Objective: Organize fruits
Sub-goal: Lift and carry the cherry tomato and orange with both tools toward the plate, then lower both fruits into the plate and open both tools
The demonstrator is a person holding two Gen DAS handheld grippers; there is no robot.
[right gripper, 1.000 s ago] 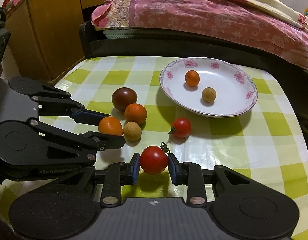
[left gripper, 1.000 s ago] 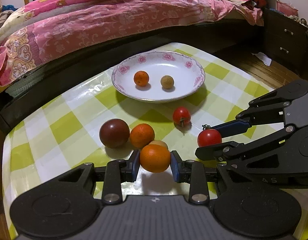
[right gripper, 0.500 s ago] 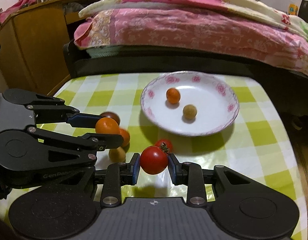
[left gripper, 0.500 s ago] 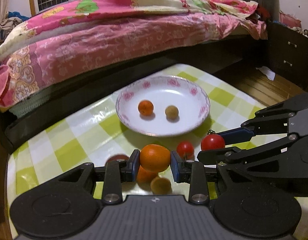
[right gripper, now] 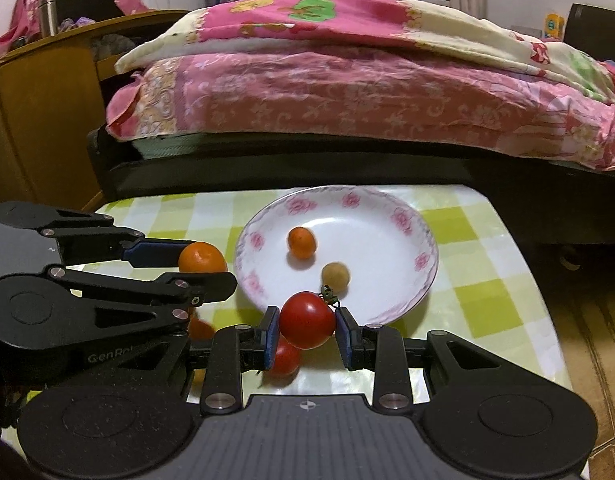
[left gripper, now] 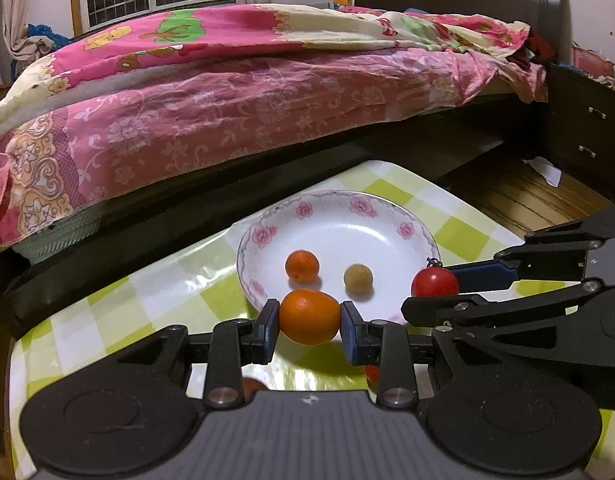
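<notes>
Above the near rim of the plate: two fruits carried in for release.

The orange sits pinched in the left gripper; the tomato in the right gripper. Advance each over the white bowl, lower close, then part the fingers gently, clear of the small orange and tan fruit. Other fruit lies on the counter.

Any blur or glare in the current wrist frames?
Left wrist: held orange sharp, tablecloth shows white glare patches, fruit under the left gripper smeared. Right wrist: held tomato sharp, plate rim slightly soft, fruit below the right gripper blurred; fisheye vignette in both.
</notes>
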